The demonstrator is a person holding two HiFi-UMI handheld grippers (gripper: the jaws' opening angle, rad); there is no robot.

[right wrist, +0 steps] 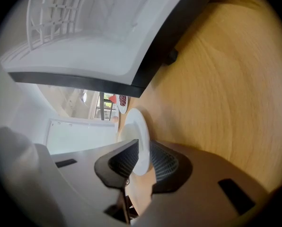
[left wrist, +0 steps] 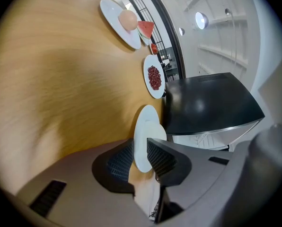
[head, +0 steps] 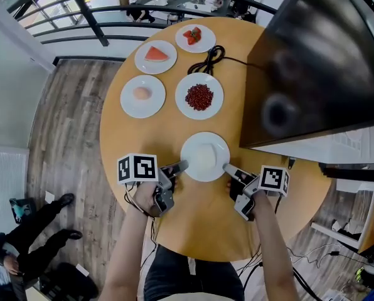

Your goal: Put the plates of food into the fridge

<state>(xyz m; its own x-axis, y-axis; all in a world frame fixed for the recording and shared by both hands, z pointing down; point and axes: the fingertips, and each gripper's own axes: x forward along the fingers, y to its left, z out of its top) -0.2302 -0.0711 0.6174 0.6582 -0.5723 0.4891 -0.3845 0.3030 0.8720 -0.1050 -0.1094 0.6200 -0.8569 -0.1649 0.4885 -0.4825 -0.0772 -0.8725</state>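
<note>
Presently, head view: the plate of white food [head: 204, 157] rests on the round wooden table [head: 193, 227], at the person's side. The left gripper [head: 181, 167] is at its left rim and the right gripper [head: 228, 168] at its right rim. The fridge [head: 312, 61] stands just beyond, to the right. Four further plates [head: 199, 96] wait at the back.

Left gripper view: jaws apart, straddling the plate's rim, which lies between the pads. No clamping pressure is evident.

Right gripper view: same finding, jaws parted with the opposite rim between them. A white ribbed lining [right wrist: 84, 27] looms above, judged to be the fridge's inside.

Recommendation: seat both rims deep in the pads, close both sides together, then lift level so the mound does not slide. Carry the plate in flat, clear of the dark edge.
</note>
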